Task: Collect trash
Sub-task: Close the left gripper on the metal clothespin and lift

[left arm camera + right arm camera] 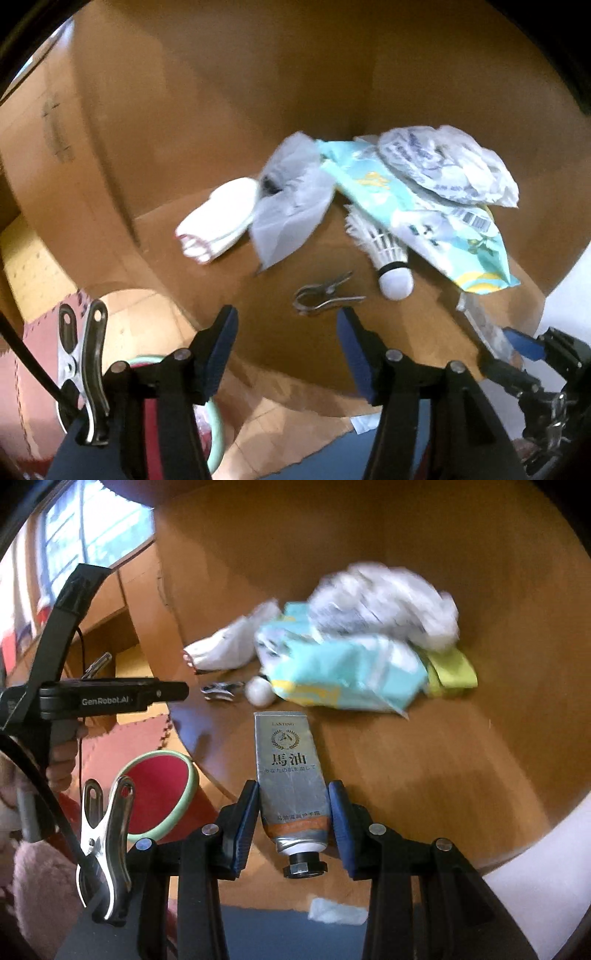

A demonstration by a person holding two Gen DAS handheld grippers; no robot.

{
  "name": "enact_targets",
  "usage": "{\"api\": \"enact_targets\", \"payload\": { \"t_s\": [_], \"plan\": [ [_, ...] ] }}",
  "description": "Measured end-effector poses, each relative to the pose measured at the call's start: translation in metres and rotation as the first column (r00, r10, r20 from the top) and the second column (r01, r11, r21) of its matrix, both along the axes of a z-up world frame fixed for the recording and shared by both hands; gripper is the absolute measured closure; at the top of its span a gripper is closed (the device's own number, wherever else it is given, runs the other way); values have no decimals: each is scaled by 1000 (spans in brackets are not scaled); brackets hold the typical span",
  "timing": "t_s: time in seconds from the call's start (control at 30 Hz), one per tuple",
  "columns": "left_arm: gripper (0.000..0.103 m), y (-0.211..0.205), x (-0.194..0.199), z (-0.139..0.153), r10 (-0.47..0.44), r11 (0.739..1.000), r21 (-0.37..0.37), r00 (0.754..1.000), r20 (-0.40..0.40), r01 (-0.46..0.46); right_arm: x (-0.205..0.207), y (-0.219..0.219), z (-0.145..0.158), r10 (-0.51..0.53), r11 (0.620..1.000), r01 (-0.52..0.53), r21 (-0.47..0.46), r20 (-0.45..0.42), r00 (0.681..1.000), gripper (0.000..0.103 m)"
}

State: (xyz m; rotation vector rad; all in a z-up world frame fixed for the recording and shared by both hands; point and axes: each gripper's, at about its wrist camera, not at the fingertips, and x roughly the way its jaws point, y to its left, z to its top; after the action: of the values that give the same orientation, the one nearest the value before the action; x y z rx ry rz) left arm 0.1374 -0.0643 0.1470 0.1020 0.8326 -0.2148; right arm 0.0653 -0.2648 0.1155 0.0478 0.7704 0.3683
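Right gripper [293, 819] pinched a silver tube [290, 775] above the tabletop [424, 775]; left gripper [286, 350] spread, empty. Carrying step, likely. Next: drop tube in the bin [159, 794], then wrappers [406, 192].

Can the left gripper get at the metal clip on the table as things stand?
Probably yes: the left gripper is open and empty, and the metal clip lies on bare table just ahead of its fingertips, apart from the shuttlecock.

Round wooden table [229, 140]; on it folded cloth [216, 220], wrappers [424, 199], shuttlecock [388, 258], metal clip [321, 295]
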Motion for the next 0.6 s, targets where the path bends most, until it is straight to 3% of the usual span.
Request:
{"api": "enact_targets", "payload": {
  "t_s": [0.17, 0.3, 0.5, 0.6],
  "plan": [
    [43, -12, 14, -7, -66, 998, 4, 998, -17, 66, 1, -7, 0, -13, 1000, 13, 2, 8, 1000, 64],
    [42, -27, 25, -17, -81, 994, 76, 996, -31, 83, -1, -12, -1, -10, 1000, 10, 16, 7, 1000, 64],
    [39, -27, 33, -20, -31, 999, 19, 999, -9, 31, -5, -14, 0, -15, 999, 15, 32, 2, 1000, 64],
    [47, -30, 31, -19, -34, 999, 13, 999, -5, 34, -5, -14, 0, -15, 999, 15, 31, 5, 1000, 63]
  ]
}}
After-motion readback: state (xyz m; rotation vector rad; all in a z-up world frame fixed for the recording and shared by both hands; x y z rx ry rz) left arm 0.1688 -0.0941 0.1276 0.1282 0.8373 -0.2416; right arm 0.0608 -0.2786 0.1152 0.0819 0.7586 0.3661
